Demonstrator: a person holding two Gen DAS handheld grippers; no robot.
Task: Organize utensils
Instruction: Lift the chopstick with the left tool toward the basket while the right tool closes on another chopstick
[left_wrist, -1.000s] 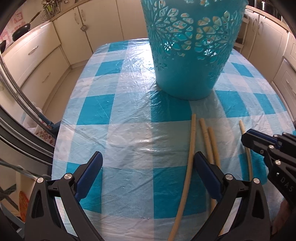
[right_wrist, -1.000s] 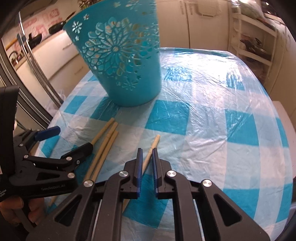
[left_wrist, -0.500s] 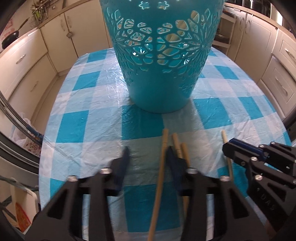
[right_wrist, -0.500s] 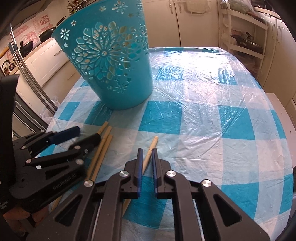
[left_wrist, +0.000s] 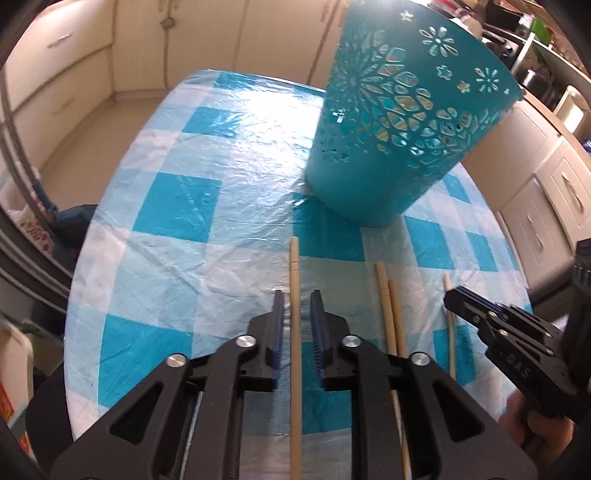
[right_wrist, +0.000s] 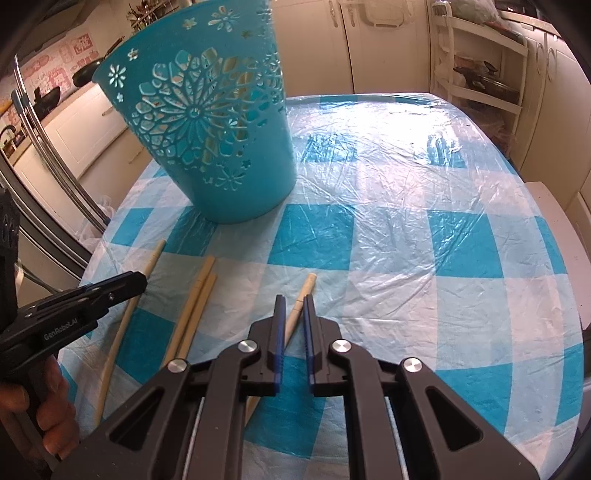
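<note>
Near ends of the smooth round wooden sticks are hidden under both tools. The left gripper (left_wrist: 295, 321) straddles one stick (left_wrist: 294, 266) on the wrinkled checked tablecloth (left_wrist: 192, 206); contact is unclear. The right gripper (right_wrist: 291, 325), nearly closed, straddles another stick (right_wrist: 303, 291) before the perforated plastic basket (right_wrist: 221, 147).
</note>
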